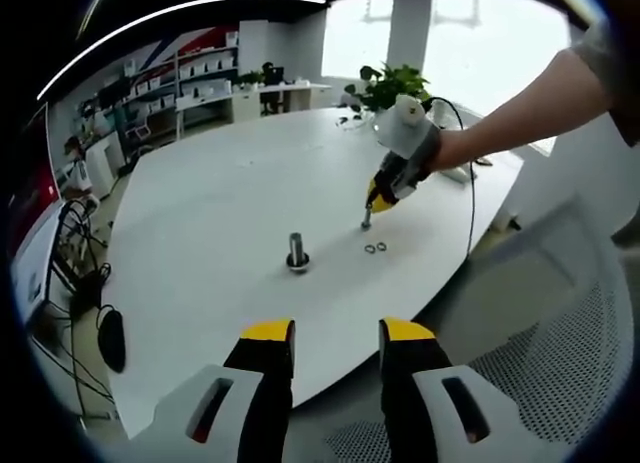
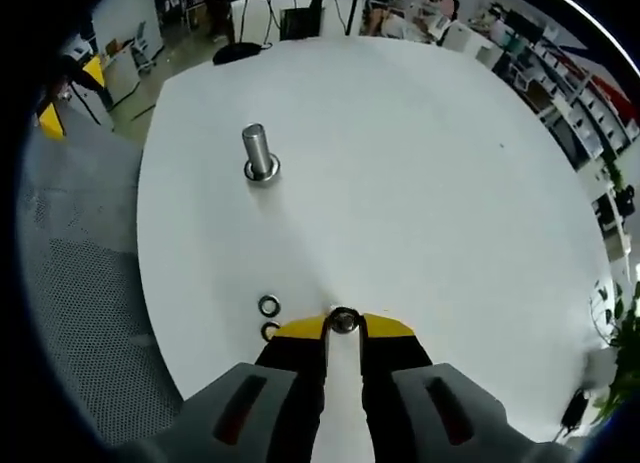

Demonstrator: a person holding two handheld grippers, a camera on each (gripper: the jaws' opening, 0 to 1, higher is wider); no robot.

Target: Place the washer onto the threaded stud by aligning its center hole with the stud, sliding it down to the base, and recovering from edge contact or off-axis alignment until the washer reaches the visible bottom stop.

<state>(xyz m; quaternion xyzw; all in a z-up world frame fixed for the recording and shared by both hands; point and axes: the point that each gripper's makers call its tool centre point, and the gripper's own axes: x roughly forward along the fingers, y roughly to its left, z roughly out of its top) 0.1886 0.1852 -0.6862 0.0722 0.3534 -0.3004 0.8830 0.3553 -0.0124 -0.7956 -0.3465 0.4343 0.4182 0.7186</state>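
In the right gripper view, the threaded stud (image 2: 259, 151) stands upper left on the tabletop (image 2: 420, 163), 2 spare washers (image 2: 269, 306) lie lower left, and the right gripper (image 2: 343, 325) pinches the washer (image 2: 344, 321) at bottom centre. An off-axis approach could catch its edge on the stud. The left gripper (image 1: 335, 333) waits with jaws parted and empty.

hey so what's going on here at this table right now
A person is working at a white table with a handheld gripper in each hand. The right gripper is closed on a washer pinched at its tips, just above the tabletop. Two more washers lie beside it. The threaded stud stands upright some way off, with what looks like a washer already at its base. The left gripper is open, holds nothing, and sits back at the table's near edge. The washer is not yet on the stud.
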